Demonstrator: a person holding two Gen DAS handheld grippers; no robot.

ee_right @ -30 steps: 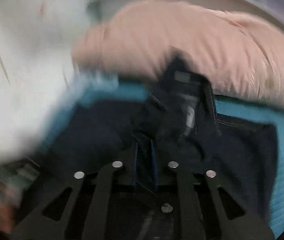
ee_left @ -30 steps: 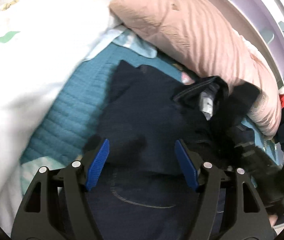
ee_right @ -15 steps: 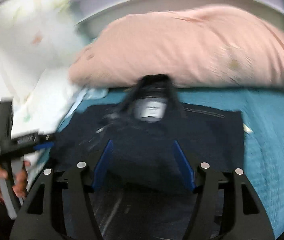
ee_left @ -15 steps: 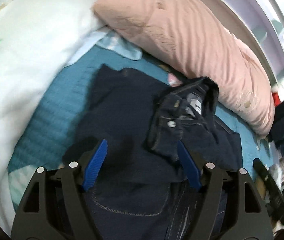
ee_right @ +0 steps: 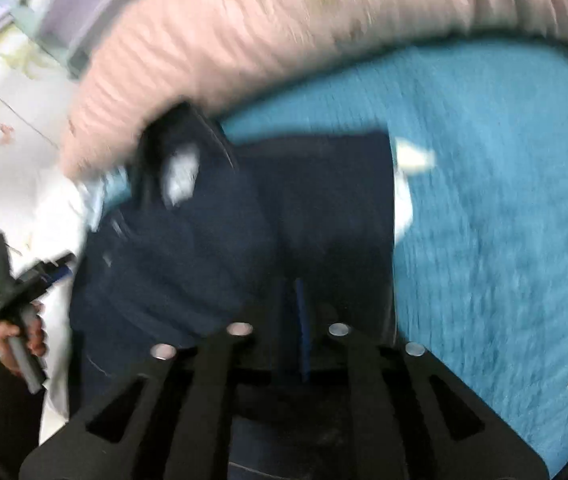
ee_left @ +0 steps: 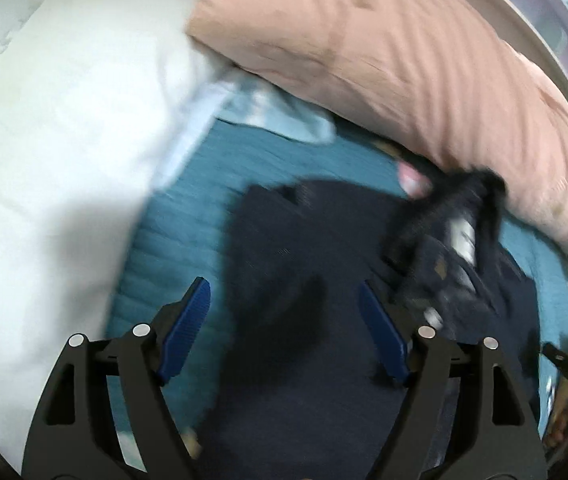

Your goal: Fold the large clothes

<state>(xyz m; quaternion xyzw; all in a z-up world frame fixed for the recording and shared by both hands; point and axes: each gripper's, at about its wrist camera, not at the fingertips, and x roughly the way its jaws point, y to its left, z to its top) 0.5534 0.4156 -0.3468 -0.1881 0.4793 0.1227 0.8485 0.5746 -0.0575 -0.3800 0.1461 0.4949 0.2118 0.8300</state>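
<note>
Dark blue jeans lie folded on the teal bedspread, the waistband with a white label bunched up against the pink pillow. My left gripper hovers over the jeans' left edge, its jaws opening wide with nothing between them. In the right wrist view the jeans fill the middle. My right gripper is low over their near edge. Its jaws are closing to a narrow slit, and a dark fold of denim seems pinched between them, though blur hides the contact. The left gripper appears at far left, held by a hand.
A long pink pillow runs along the back, seen also as the pink pillow in the right view. A white duvet is heaped on the left. Bare teal bedspread stretches to the right of the jeans.
The right gripper opened, then narrowed again, while sliding right along the jeans and rolling. The left gripper drifted left toward the jeans' edge and its jaws widened a little.
</note>
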